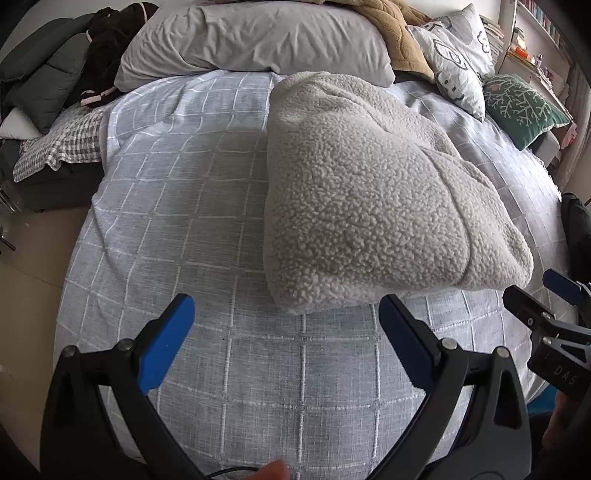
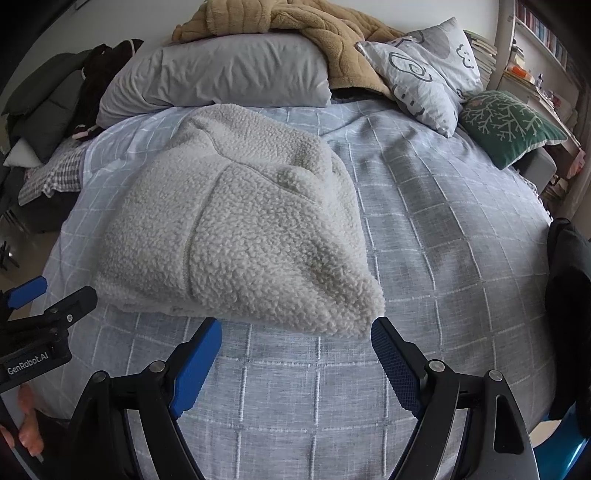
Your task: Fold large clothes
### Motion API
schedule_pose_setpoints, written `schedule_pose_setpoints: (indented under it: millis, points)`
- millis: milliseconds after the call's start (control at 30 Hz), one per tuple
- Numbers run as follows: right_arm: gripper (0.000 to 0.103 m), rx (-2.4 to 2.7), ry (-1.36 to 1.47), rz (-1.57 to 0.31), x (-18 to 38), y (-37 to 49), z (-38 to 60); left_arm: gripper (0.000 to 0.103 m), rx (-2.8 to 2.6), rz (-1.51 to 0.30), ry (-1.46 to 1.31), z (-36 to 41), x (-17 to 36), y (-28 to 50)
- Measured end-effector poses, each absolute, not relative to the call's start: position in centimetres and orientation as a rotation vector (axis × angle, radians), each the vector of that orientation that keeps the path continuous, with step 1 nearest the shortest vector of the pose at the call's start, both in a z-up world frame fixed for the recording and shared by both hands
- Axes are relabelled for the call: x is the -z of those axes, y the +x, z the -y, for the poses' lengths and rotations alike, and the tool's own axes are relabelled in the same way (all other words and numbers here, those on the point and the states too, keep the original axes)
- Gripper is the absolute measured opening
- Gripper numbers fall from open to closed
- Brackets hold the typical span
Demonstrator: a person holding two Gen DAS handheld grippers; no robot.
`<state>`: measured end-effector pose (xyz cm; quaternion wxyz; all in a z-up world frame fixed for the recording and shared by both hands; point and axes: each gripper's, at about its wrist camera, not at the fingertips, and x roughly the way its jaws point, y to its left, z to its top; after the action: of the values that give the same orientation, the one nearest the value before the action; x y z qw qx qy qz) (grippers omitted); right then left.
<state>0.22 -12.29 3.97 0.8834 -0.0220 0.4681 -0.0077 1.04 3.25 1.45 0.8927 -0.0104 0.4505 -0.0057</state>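
A cream fleece garment (image 1: 369,192) lies folded into a thick bundle on the grey checked bedspread (image 1: 207,229). It also shows in the right wrist view (image 2: 236,229). My left gripper (image 1: 286,310) is open and empty, just short of the bundle's near edge. My right gripper (image 2: 295,332) is open and empty, its fingertips close to the bundle's near right corner. The right gripper also shows at the right edge of the left wrist view (image 1: 543,295), and the left gripper at the left edge of the right wrist view (image 2: 51,295).
A grey pillow (image 1: 258,40), a tan blanket (image 2: 295,29), a printed pillow (image 2: 424,74) and a green cushion (image 2: 509,125) lie at the bed's head. Dark clothes (image 1: 55,74) pile up at the far left. Shelves (image 2: 535,44) stand at the right. The bedspread (image 2: 461,240) stretches right of the bundle.
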Motion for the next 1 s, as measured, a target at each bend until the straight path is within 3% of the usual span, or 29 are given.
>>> schedule_pose_setpoints:
  millis: [1000]
  points:
    - [0.085, 0.018, -0.046, -0.979, -3.81, 0.23, 12.31, 0.100, 0.006, -0.932, -0.021, -2.86, -1.41, 0.85]
